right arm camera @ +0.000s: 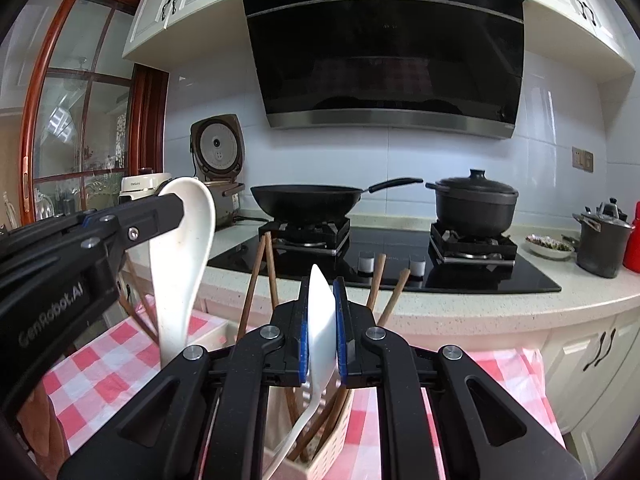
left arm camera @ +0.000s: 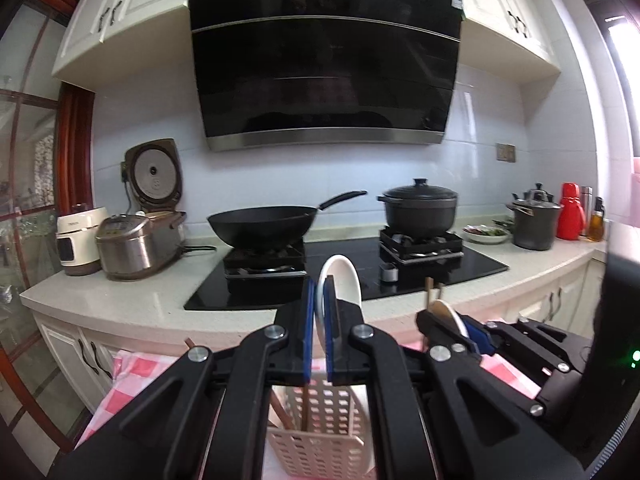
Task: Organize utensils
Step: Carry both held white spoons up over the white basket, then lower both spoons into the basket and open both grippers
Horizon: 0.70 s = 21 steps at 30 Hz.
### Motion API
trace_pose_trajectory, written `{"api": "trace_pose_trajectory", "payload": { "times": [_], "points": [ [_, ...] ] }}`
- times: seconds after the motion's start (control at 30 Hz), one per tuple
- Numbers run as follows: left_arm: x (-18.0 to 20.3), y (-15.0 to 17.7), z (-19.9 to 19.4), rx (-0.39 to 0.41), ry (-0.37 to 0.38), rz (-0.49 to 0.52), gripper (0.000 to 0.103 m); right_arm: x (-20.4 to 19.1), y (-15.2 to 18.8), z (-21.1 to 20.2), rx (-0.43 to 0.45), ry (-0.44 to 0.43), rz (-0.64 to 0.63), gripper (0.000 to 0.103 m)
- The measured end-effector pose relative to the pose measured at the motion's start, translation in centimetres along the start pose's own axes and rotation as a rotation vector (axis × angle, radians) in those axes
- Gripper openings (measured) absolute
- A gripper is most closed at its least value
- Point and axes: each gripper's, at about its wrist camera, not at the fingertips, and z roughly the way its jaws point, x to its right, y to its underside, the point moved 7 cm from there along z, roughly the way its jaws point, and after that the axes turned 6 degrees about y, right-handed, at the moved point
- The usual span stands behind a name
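"GenRobot.AI" on left claw (right arm camera: 176, 210) housing.

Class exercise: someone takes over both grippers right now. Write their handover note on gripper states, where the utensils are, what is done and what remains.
Left gripper: shut on a white spoon, held upright.
Right gripper: shut on a second white spoon, its handle reaching down to the utensil basket.
Basket sits on the pink checked cloth; wooden chopsticks already stand in it.
Left: lower both spoons into the basket and release.

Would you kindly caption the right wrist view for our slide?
Right tongs grip a white spoon above the utensil basket; left tongs hold another white spoon.
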Motion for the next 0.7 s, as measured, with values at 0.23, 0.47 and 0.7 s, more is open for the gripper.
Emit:
{"api": "trace_pose_trajectory", "payload": {
  "times": [0.23,0.47,0.7],
  "points": [
    [-1.1,-0.1,1.7,0.043,-0.058,0.000,0.005,0.0,-0.9,1.1,0.096,0.027,-0.019,0.011],
    [-1.9,-0.1,3.4,0.067,-0.083,-0.017,0.005,0.0,-0.9,3.4,0.112,0.056,-0.047,0.011],
    [-2.7,1.3,6.0,0.041,-0.092,-0.033,0.005,0.6,0.5,6.1,0.095,0.061,-0.030,0.011]
  ]
}}
